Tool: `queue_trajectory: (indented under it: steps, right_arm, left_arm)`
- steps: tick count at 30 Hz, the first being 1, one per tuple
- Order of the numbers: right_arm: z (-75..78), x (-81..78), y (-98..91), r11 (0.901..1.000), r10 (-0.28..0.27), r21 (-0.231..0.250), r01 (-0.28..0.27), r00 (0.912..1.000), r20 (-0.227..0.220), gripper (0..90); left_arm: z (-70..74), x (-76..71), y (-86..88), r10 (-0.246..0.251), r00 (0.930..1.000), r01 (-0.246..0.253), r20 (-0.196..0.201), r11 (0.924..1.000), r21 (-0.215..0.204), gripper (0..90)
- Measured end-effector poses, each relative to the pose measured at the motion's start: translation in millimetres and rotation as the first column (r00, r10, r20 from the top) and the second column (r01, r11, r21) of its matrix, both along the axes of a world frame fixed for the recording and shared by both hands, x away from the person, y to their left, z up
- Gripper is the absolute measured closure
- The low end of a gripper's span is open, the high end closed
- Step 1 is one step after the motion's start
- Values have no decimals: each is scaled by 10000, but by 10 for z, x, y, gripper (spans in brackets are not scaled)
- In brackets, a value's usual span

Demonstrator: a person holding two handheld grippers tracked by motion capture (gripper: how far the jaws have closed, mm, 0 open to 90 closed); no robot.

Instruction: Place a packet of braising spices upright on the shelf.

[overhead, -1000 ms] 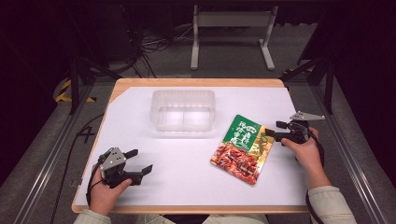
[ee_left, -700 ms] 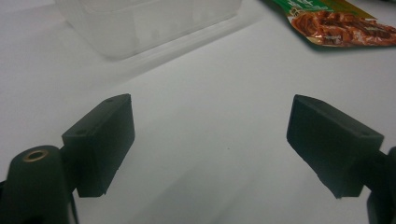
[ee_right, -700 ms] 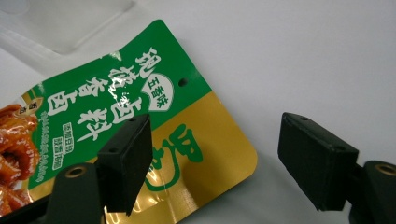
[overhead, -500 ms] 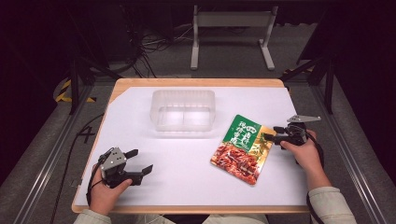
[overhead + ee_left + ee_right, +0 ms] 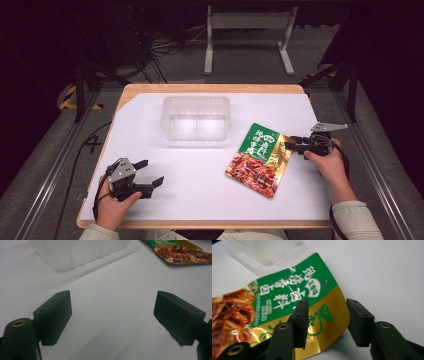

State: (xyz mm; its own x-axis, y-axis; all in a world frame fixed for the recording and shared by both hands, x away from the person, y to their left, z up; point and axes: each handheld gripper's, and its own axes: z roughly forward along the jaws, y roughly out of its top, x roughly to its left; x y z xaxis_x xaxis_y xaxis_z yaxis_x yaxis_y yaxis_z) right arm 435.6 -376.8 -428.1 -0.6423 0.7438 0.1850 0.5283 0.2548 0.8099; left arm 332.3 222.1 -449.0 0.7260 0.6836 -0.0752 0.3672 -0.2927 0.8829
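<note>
The right gripper (image 5: 325, 322), its jaws just closing, straddles the gold edge of the food pouch (image 5: 287, 300) (no firm pinch yet); its long axis runs toward the frame's left.

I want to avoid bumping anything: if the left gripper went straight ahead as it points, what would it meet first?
Probably the clear plastic container; the left gripper has only bare white table before it.

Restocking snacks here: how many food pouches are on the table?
1. The pouch lies flat right of centre, just in front of the clear tub, its gold edge between the right gripper jaws. Nothing seems hidden.
</note>
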Motion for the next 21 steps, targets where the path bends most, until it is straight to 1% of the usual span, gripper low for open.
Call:
queue_trajectory:
  steps: [1,3,4,5,6,9,10,11,12,14,15,19,21]
  right_arm:
    - [12,-7,8,9998,151,146,-151,9999,-14,612]
    - [20,-16,48,9985,505,212,-504,9987,-4,638]
    - [20,-16,48,9985,505,212,-504,9987,-4,638]
    - [19,-20,68,9982,585,155,-584,9983,-57,643]
    - [8,-21,103,9973,731,-12,-731,9973,-78,655]
    - [-34,-12,147,9961,724,-492,-727,9973,-76,685]
    - [-49,-7,150,9959,696,-573,-696,9976,-22,704]
    - [-49,-7,150,9959,696,-573,-696,9976,-22,704]
    - [-59,-8,151,9957,668,-635,-667,9978,-8,739]
    - [-58,-16,160,9920,696,-1077,-664,9972,262,852]
    - [-44,-24,168,9896,711,-1278,-655,9967,394,893]
    - [57,-65,225,9856,849,-1530,-724,9934,766,900]
    - [105,-88,245,9851,863,-1571,-705,9916,961,900]
  left_arm:
    - [1,0,0,1,10000,-1,2,10000,0,158]
    - [1,1,-2,11,10000,-11,10,10000,6,159]
    - [1,1,-2,11,10000,-11,10,10000,6,158]
    - [2,4,0,-16,10000,16,43,10000,55,158]
    - [2,3,0,-21,10000,21,45,10000,57,159]
    - [1,0,-2,8,10000,-8,17,10000,3,158]
    - [1,0,-2,11,10000,-11,16,10000,2,159]
    - [1,0,-2,11,10000,-11,16,10000,2,158]
    - [2,0,-1,5,10000,-5,16,10000,-2,158]
    - [5,-1,-4,-31,10000,31,14,10000,-49,158]
    - [7,-1,-5,-47,10000,47,31,10000,-75,157]
    - [16,-1,-14,-113,9999,113,15,9995,-302,155]
    - [22,-2,-20,-119,9999,119,17,9991,-412,152]
